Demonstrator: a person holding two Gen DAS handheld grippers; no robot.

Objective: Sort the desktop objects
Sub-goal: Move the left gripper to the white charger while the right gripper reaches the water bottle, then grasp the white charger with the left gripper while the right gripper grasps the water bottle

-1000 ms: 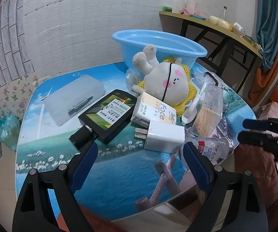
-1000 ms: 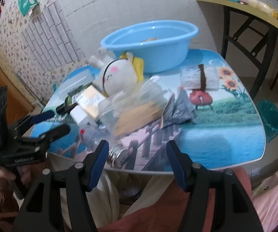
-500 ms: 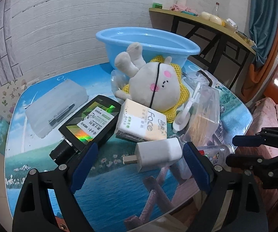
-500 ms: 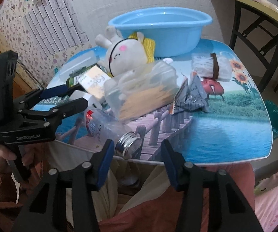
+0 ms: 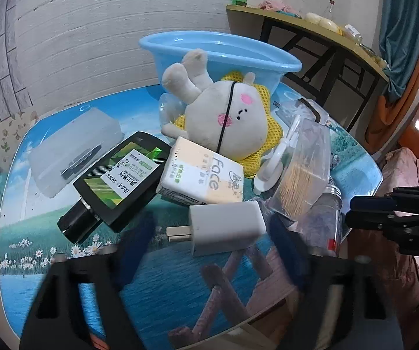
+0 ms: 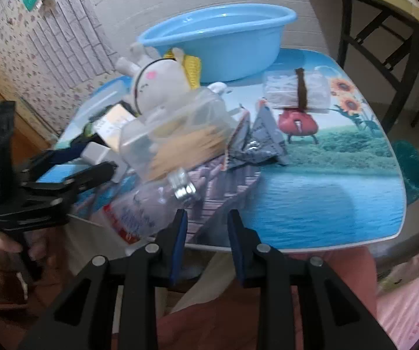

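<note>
charger (image 5: 227, 226) lies flat near table's (image 5: 63, 285) front edge, prongs pointing left, just ahead of l gripper (image 5: 209, 245); jaws just been closing, straddle it, not pressing yet. r gripper (image 6: 205, 243) jaws closing too, narrow gap, empty, beside bottle (image 6: 151, 207).

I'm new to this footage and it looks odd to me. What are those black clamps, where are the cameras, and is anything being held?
A person holds two hand-operated grippers; each carries a fisheye camera looking along its fingers. In the left view, the left gripper has just been closing around a white charger, though blur hides whether the pads touch it. In the right view, the right gripper has been closing too, with nothing between its fingers. On the table lie a plush toy, a blue basin, a clear bottle and a toothpick box.
</note>
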